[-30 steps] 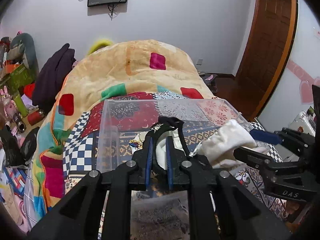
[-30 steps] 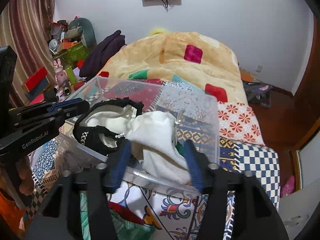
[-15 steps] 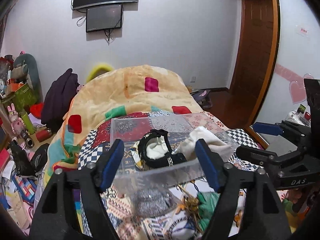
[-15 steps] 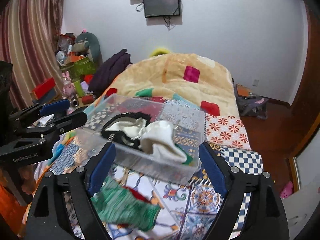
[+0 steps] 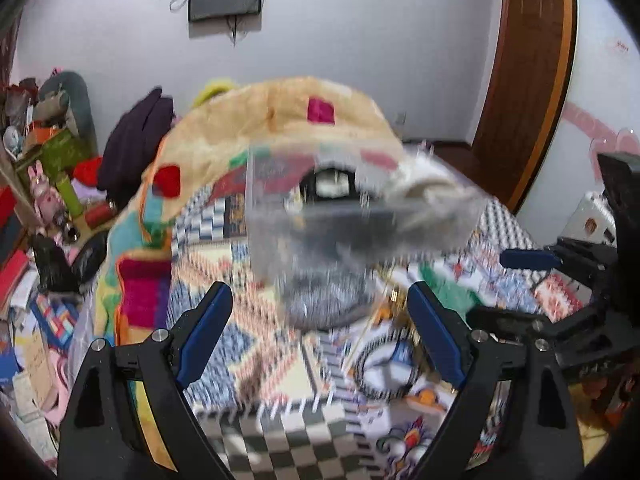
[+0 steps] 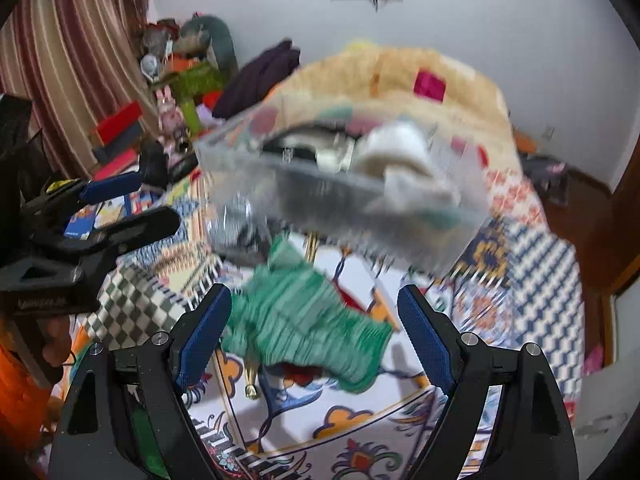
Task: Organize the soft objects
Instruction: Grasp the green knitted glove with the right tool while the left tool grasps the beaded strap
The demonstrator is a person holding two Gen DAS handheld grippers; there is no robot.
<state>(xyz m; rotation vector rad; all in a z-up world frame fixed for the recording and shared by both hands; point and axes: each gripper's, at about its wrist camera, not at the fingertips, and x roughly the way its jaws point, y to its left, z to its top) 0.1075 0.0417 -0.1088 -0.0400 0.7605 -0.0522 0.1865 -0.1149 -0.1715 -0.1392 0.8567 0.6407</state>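
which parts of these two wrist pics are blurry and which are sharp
Left wrist view: the clear bin and patterned bedspread smear with motion blur, while the left hand-held gripper stays crisp. Right wrist view: the bin and green knit item are streaked, yet the right hand-held gripper is sharp. Both views show fisheye bending and dark corners.

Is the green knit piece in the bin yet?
Out. The green knit piece lies on the quilt before the clear bin, between the open right gripper.

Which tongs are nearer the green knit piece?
Right. The right tongs hang open directly over the green knit, which lies between their tips. The left tongs are open off to its left, above a grey item.
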